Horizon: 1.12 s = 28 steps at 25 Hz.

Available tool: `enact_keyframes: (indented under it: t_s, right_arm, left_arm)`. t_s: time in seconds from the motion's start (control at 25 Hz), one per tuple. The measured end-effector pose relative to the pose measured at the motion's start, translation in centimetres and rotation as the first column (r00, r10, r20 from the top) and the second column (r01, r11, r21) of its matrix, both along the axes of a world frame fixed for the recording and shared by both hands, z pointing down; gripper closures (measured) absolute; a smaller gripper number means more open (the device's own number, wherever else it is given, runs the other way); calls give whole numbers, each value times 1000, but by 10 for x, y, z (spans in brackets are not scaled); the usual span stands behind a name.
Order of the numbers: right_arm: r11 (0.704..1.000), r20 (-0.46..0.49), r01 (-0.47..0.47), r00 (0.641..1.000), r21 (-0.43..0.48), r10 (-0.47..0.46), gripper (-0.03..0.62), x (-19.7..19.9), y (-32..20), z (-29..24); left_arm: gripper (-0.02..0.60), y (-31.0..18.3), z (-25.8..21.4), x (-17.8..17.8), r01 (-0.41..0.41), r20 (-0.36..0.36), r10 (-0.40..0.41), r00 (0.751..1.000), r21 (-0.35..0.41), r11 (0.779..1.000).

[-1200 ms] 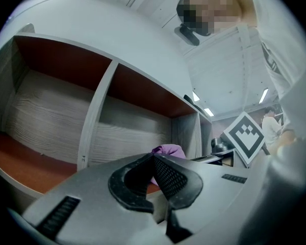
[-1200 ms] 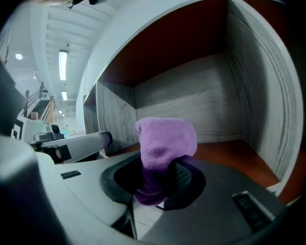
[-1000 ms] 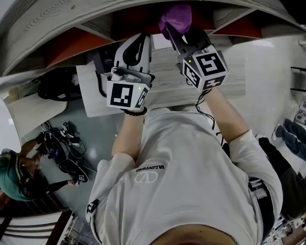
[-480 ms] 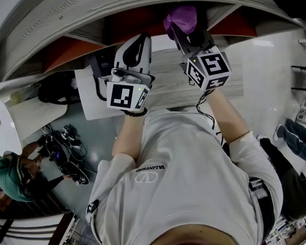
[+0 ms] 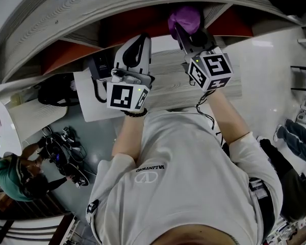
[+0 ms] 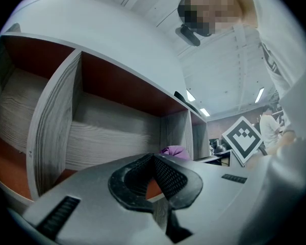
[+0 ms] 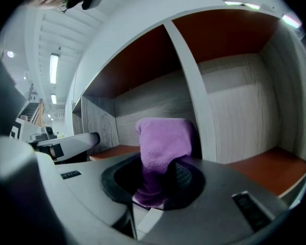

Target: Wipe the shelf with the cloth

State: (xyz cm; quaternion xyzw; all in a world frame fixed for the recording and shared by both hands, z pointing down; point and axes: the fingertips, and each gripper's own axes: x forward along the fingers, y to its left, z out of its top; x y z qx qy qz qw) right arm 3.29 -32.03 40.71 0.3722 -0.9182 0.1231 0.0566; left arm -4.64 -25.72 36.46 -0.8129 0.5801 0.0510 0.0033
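Jaws pinching the cloth (image 7: 163, 142) on the right gripper (image 7: 158, 185) could lose it against the divider (image 7: 191, 96); the left gripper (image 6: 154, 177) sits closed, empty.

The shelf (image 7: 143, 14) is split into open-fronted bays by upright dividers (image 7: 194, 106). In the right gripper view, one divider's front edge stands straight ahead of the jaws, with the cloth (image 7: 163, 142) just before it. The bay to its right is open down to its orange floor (image 7: 265, 167). The bay to its left is open too, though the left gripper (image 7: 89, 138) sits near its mouth. In the left gripper view, another divider (image 6: 51, 131) stands left of the jaws, with open bays on either side. From the head view the overhanging top board (image 5: 117, 9) hides the bays, so headroom seems low but is hard to judge.
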Motion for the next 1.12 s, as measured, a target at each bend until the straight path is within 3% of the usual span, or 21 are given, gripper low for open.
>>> enact_keyframes:
  t_s: [1.12]
  right_arm:
    - [997, 69, -48, 997, 62, 44, 514, 12, 4, -58]
  left_arm:
    - [583, 12, -24, -8, 3, -1, -3, 1000, 41, 999]
